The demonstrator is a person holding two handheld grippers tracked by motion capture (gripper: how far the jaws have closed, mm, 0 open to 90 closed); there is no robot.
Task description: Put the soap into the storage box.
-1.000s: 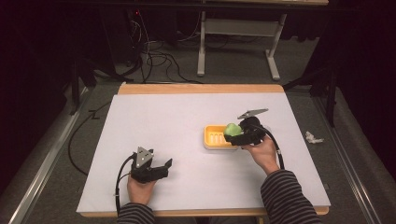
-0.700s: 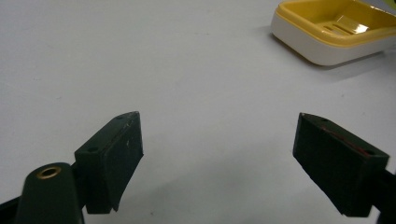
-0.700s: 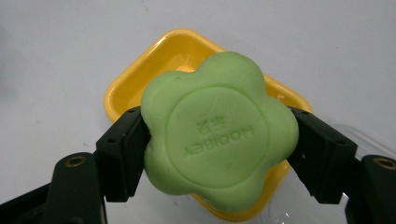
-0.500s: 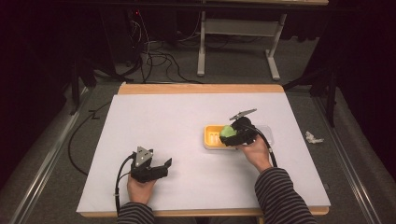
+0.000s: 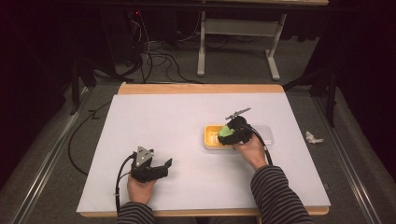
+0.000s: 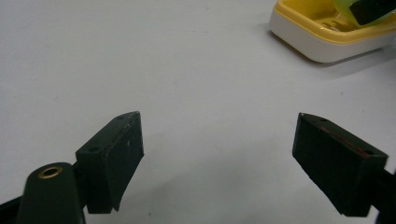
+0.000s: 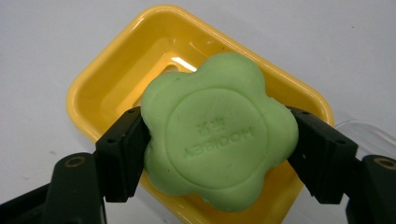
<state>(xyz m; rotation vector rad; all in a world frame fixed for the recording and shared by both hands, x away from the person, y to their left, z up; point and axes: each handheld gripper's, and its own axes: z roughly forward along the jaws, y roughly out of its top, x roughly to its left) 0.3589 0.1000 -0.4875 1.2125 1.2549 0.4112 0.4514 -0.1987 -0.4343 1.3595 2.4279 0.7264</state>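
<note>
- Green, flower-shaped soap bar [image 7: 219, 130]: clamped between the two black jaws of the right gripper [image 5: 232, 135], suspended over the yellow rectangular plastic soap dish [image 7: 116, 70]. Contact between bar and dish floor cannot be confirmed.
- Left gripper [image 5: 156, 170]: jaws wide apart, nothing between them, resting near the front of the white table surface [image 5: 163, 121], well apart from the dish.
- Hazard, slip: the pads grip the rounded lobes of the bar, so a smooth, waxy surface may rotate or slide out under uneven pressure.
- Hazard, misplacement: release off-centre could land the bar on the dish rim, tipping it onto the table.
- Hazard, dish shift: a downward push with the bar tilted may skid the light dish.
- Clear lid-like piece [image 5: 266, 133] lies just beside the dish; avoid contact.
</note>
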